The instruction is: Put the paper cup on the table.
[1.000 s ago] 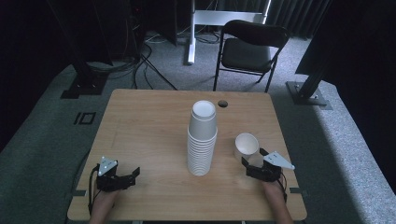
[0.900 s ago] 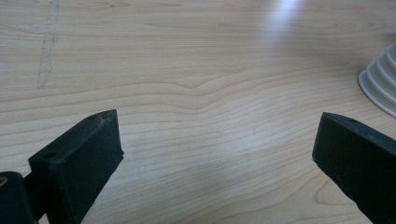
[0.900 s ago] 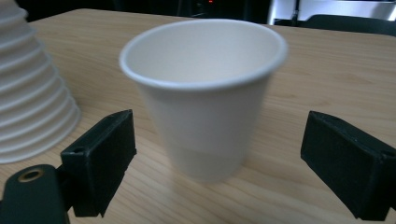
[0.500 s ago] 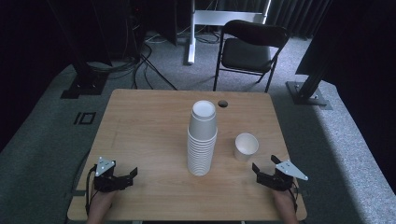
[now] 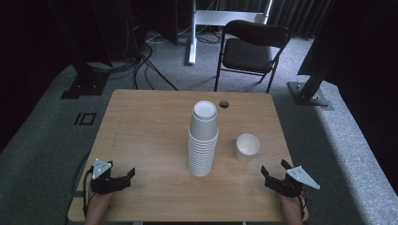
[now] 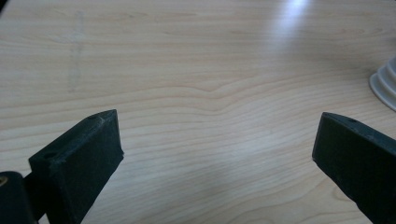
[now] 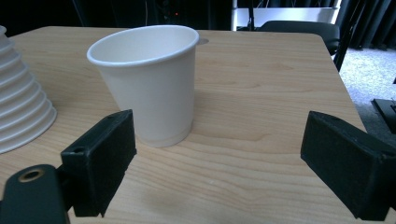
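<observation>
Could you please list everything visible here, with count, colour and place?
cup stack: one, white, upside down, table centre
single cup: one, white, upright, right of the stack and apart from it
table: one, light wood, with a round hole near its far edge
chair: one, black, folding, on the floor behind the table
stands: dark, on the grey carpet at both sides
cables: black, on the floor behind the table's left
left gripper: black, fingers open, near left corner, holding nothing
right gripper: black, fingers open, near right corner, short of the single cup
</observation>
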Available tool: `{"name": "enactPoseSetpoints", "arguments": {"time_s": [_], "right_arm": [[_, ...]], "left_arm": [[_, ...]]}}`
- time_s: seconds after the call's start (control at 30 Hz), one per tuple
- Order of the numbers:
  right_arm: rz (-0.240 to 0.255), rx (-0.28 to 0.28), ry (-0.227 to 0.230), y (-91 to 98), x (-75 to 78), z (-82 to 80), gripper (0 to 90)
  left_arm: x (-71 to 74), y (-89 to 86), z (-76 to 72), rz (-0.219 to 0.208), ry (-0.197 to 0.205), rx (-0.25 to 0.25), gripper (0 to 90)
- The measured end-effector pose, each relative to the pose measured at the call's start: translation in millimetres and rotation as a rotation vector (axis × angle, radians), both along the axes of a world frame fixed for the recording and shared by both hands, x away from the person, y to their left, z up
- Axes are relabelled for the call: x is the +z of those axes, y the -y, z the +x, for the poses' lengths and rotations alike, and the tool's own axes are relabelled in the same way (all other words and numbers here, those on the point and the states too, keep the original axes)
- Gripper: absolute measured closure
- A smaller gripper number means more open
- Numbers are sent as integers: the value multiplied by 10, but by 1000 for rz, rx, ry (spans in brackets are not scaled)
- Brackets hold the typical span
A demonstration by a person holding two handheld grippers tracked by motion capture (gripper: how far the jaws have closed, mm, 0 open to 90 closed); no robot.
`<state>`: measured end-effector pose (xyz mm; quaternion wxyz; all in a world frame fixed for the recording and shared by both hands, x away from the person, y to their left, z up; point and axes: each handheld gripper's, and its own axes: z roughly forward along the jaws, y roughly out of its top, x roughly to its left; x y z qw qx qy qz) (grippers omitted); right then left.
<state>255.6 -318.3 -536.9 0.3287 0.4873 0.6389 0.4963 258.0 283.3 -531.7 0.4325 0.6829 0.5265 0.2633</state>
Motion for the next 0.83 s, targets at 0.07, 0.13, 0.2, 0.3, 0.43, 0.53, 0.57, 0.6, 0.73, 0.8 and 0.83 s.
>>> {"name": "enactPoseSetpoints", "arguments": {"time_s": [0.07,0.13,0.2,0.3,0.43,0.53,0.57,0.6,0.73,0.8,0.83], "right_arm": [[-14,-25,-14,10,-5,-14,98],[3,-23,-23,42,-18,-22,98],[2,-46,-34,70,-31,-28,100],[-9,-64,-47,105,-58,-41,100],[-31,-82,-70,126,-99,-55,100],[-19,-100,-76,140,-98,-64,100],[-16,-103,-78,141,-99,-65,100],[-16,-103,-78,141,-99,-65,100],[-27,-102,-79,130,-122,-63,100],[-32,-98,-83,120,-133,-58,100],[-34,-96,-84,114,-137,-56,100]], "left_arm": [[6,-21,-10,2,20,8,17],[11,-40,-22,15,36,13,17],[9,-52,-32,29,48,16,17],[-6,-71,-46,51,53,21,17],[-23,-87,-59,71,71,33,17],[-36,-92,-63,88,82,36,17],[-40,-91,-63,93,80,34,17],[-40,-91,-63,93,80,34,17],[-47,-86,-62,86,79,40,17],[-50,-84,-60,88,81,42,17],[-52,-85,-59,89,80,44,17]]}}
